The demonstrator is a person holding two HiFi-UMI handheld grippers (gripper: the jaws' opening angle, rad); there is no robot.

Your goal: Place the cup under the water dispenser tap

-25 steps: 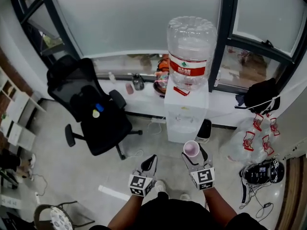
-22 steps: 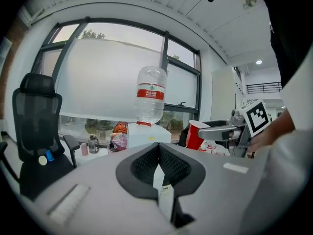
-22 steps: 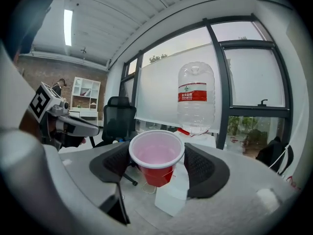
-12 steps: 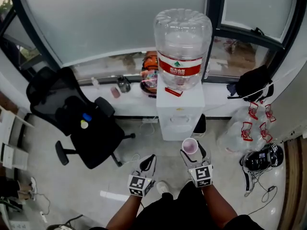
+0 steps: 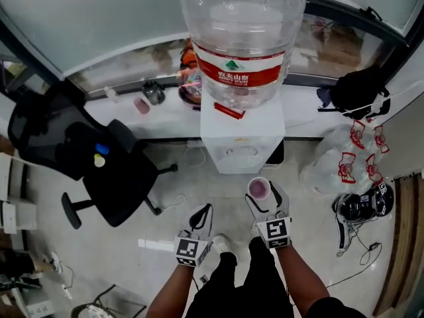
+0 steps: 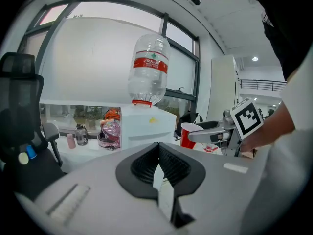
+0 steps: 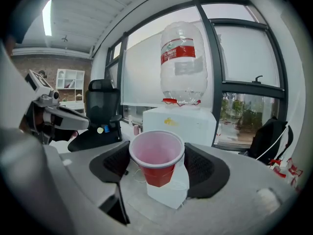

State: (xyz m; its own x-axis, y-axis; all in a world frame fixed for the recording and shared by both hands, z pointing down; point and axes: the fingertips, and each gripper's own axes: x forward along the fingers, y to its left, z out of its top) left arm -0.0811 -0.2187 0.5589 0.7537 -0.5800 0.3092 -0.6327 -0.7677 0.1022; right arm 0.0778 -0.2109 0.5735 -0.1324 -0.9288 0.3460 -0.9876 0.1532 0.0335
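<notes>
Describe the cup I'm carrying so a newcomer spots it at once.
Find the white water dispenser under the big clear bottle. In front of it, the right tongs grip a cup. Red outside, pink inside, it stands upright; the left tongs hold nothing.

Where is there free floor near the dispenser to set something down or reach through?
Bare floor in front of the water dispenser, between the office chair and the held cup. Crowded: bags and helmet to its right, cluttered sill to its left.
</notes>
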